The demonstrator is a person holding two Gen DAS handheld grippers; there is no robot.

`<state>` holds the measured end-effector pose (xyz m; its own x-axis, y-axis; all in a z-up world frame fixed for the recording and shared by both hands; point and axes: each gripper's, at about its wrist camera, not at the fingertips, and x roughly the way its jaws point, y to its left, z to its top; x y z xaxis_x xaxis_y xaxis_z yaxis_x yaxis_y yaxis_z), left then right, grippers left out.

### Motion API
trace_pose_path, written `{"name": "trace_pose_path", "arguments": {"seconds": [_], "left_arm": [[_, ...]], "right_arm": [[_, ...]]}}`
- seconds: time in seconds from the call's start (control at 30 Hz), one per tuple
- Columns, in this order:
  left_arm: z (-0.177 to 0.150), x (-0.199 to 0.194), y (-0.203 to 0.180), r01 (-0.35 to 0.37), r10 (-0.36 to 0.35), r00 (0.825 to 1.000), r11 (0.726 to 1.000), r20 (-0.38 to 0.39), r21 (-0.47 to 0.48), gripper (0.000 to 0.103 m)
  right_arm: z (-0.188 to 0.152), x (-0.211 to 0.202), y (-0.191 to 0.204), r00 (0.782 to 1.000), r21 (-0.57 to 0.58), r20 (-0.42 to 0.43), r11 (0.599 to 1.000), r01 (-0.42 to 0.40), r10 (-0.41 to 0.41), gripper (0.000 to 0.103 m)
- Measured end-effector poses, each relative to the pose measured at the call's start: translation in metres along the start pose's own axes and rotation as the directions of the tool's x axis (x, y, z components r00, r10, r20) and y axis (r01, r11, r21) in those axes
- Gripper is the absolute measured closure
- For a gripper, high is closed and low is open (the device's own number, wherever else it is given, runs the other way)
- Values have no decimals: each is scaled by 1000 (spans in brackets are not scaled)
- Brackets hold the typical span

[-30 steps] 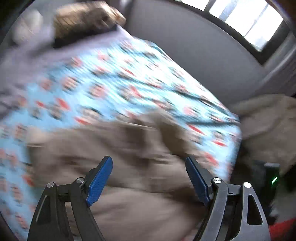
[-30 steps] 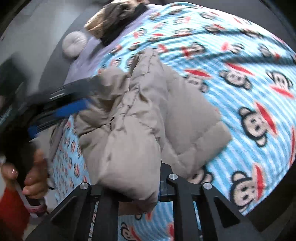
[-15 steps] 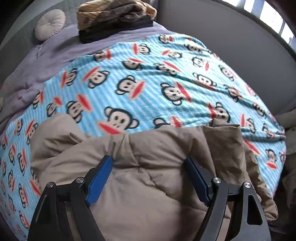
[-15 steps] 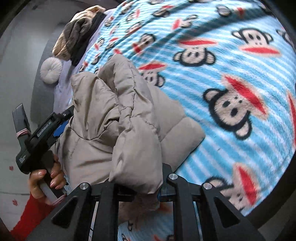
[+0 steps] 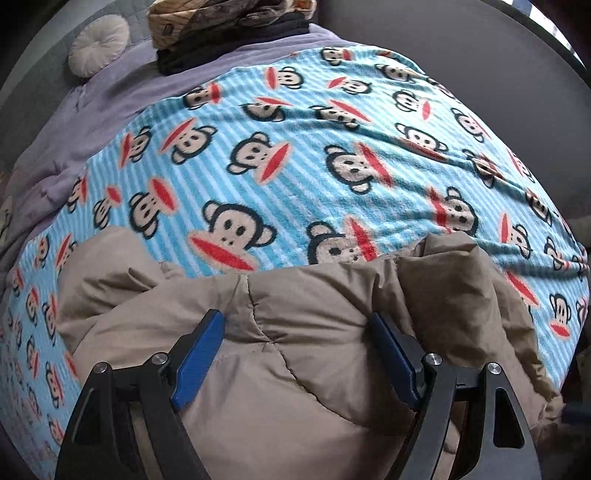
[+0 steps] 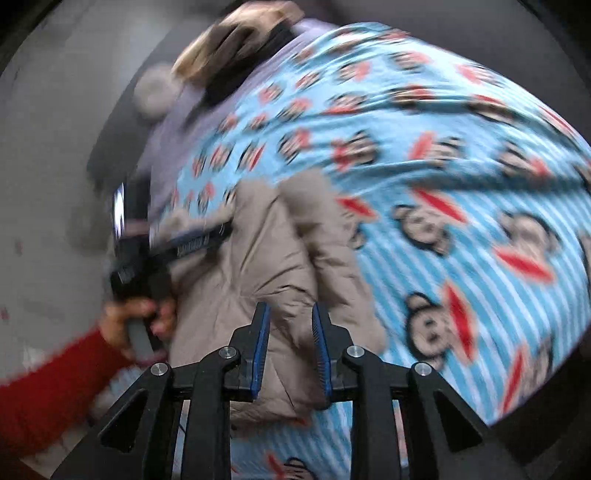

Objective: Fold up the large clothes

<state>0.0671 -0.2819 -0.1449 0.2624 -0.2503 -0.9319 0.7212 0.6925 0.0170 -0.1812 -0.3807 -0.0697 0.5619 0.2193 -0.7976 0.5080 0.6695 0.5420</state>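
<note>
Beige quilted nylon fills the lower half of the left wrist view: the puffer jacket (image 5: 295, 354) lies bunched at the near edge of the bed, on a blue striped monkey-print blanket (image 5: 295, 147). It looks gathered into a thick bundle rather than a neat flat fold, so the folding seems partly done, with squaring up and flattening probably left.

The left gripper (image 5: 299, 354) sits over the jacket with its blue pads spread wide, a padded panel between them but not pinched. In the blurred right wrist view the right gripper (image 6: 290, 350) has its jaws a narrow gap apart, with jacket fabric (image 6: 273, 266) seen between them; whether they pinch it is unclear.

At that frame's left, a red-sleeved hand (image 6: 136, 321) grips the other tool's handle, angled toward the jacket. Farther off, a stack of folded clothes (image 5: 229, 26) and a round cushion (image 5: 99, 44) sit at the upper left, on a lilac sheet (image 5: 92, 118).
</note>
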Motion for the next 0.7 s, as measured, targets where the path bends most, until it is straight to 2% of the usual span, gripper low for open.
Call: {"name": "trace_pose_path", "arguments": {"seconds": [0.03, 0.1, 0.13, 0.2, 0.4, 0.57, 0.7], "left_arm": [[-1, -4, 1, -2, 2, 1000, 1000, -6, -16, 22], [-4, -18, 7, 1, -2, 1000, 999, -16, -54, 22], [-8, -29, 11, -1, 0, 1000, 997, -17, -73, 22], [-16, -45, 18, -20, 18, 1000, 995, -18, -93, 22], [-58, -79, 35, -98, 87, 994, 980, -72, -171, 22], [-85, -93, 41, -110, 92, 991, 971, -93, -212, 22], [-100, -99, 43, -103, 87, 993, 973, -85, -208, 22]], "right_arm": [[1, 11, 2, 999, -39, -34, 999, 21, -23, 77], [-5, 43, 3, 985, -121, -122, 987, 104, -119, 77], [-11, 56, -2, 976, -137, -169, 984, 115, -138, 78], [-20, 71, -13, 968, -122, -223, 988, 93, -119, 78], [-28, 80, -27, 954, -129, -282, 989, 69, -103, 80], [-44, 90, -41, 949, -100, -306, 994, 53, -81, 80], [-54, 83, -41, 946, -89, -307, 993, 80, -104, 80]]}}
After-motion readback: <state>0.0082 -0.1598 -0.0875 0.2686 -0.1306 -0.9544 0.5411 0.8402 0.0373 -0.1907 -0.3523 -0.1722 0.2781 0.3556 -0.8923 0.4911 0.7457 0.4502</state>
